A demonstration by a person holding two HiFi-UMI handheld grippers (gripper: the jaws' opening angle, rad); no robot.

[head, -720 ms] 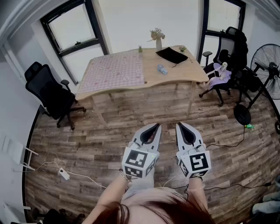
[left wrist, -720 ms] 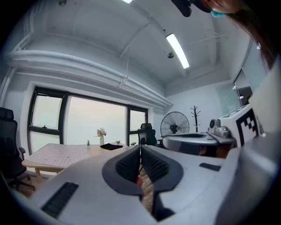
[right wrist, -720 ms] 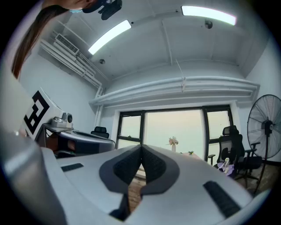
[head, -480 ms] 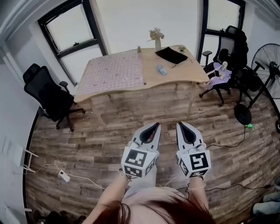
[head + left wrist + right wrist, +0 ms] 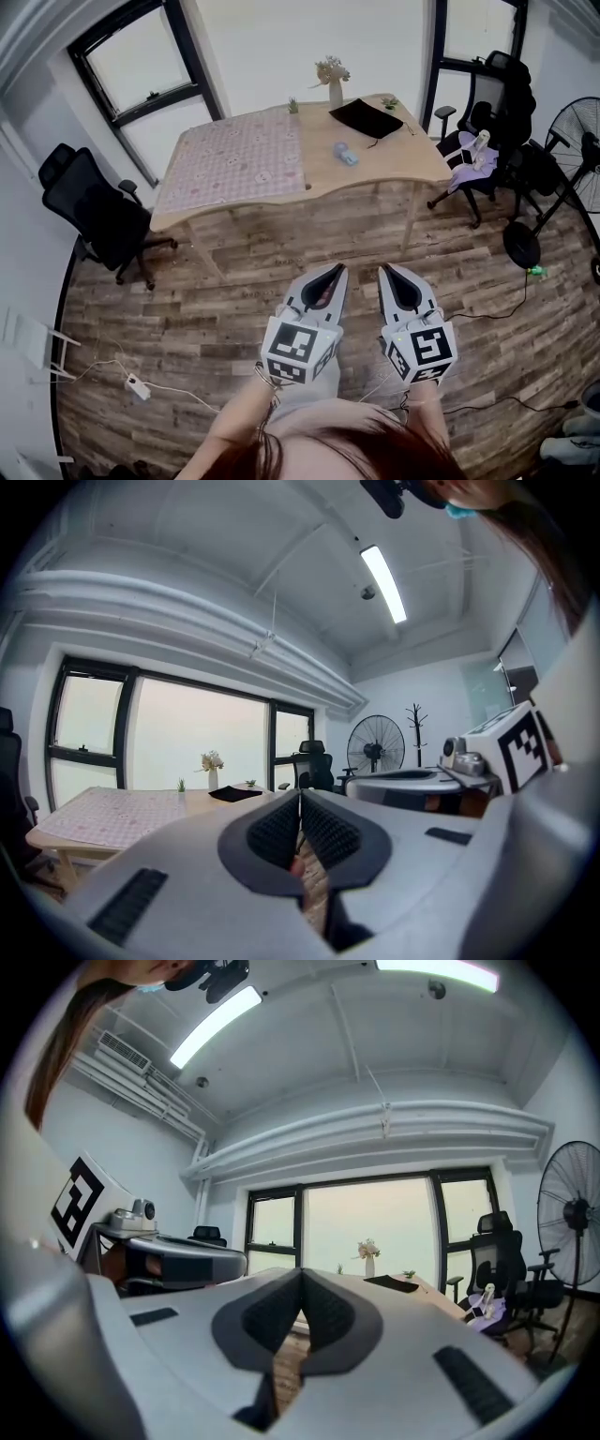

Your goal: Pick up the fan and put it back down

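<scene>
A black office chair [image 5: 94,206] stands at the left, then a wooden table [image 5: 394,159] half covered by a patterned cloth [image 5: 234,159]. Nearer, the left gripper [image 5: 336,271] and right gripper [image 5: 385,269] are level side by side. Both have their jaws pressed together on nothing, and their cubes [image 5: 298,349] show only black-and-white square markers. The fan [image 5: 583,155] stands on the floor at far right, well apart from both.
</scene>
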